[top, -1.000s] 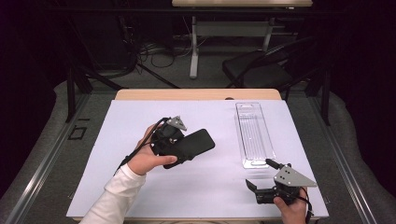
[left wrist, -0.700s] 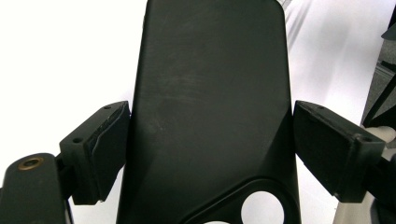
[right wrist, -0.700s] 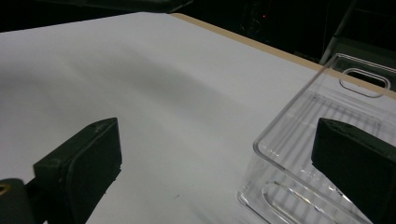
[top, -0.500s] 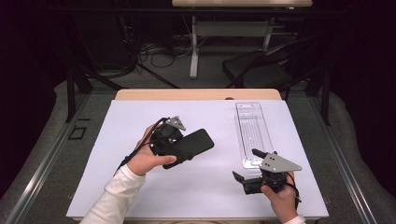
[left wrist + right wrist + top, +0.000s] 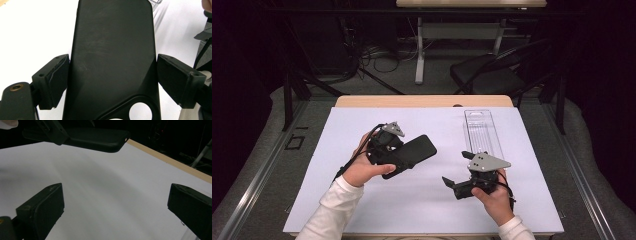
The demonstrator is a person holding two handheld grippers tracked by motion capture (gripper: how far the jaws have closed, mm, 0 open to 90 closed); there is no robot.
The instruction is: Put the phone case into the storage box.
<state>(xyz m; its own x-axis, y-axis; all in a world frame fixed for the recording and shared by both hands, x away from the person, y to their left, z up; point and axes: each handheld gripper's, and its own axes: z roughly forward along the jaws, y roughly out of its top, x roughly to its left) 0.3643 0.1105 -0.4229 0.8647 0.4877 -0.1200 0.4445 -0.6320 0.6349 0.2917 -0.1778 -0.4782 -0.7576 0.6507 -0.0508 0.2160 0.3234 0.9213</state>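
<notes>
Two grippers at work above a white table, one with a black phone case in its grasp.

We see the left gripper [image 5: 404, 155] clamped on the phone case [image 5: 412, 154], its jaws pressing the case's long edges near the camera cutout, as the left gripper view shows [image 5: 112, 62]; the case is lifted off the white table cover [image 5: 362, 125] and points toward the table's middle. The right gripper [image 5: 457, 170] hovers low near the front edge with its jaws spread wide and nothing between them, aimed toward the case [image 5: 97, 138]. The clear plastic package [image 5: 484, 134] lies flat beyond it, apparently empty, though its transparency leaves us unsure. We judge the pick-up done; what remains seems to be a handover or a second grip by the right gripper, not yet begun.
</notes>
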